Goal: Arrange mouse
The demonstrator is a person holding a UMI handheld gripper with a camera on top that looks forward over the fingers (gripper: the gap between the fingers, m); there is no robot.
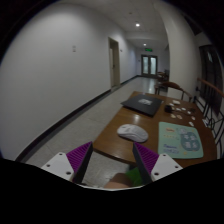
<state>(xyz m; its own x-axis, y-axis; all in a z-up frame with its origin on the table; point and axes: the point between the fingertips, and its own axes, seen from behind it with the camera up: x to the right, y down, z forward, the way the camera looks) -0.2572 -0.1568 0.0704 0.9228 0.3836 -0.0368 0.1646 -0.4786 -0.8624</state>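
A white mouse point(132, 131) lies on the wooden table point(120, 148), near its left edge, just beyond my fingers. My gripper point(113, 160) is open and empty, held above the table's near corner. Its purple pads point(79, 157) stand wide apart with only table and floor between them. A dark mat point(141, 103) lies farther along the table, beyond the mouse. A pale green card with pictures point(181, 139) lies to the right of the mouse.
The table runs along a long corridor with a grey floor point(75, 125) on its left and glass doors point(148, 65) at the far end. Small items point(178, 107) lie at the table's far right. Something green point(133, 178) shows by the right finger.
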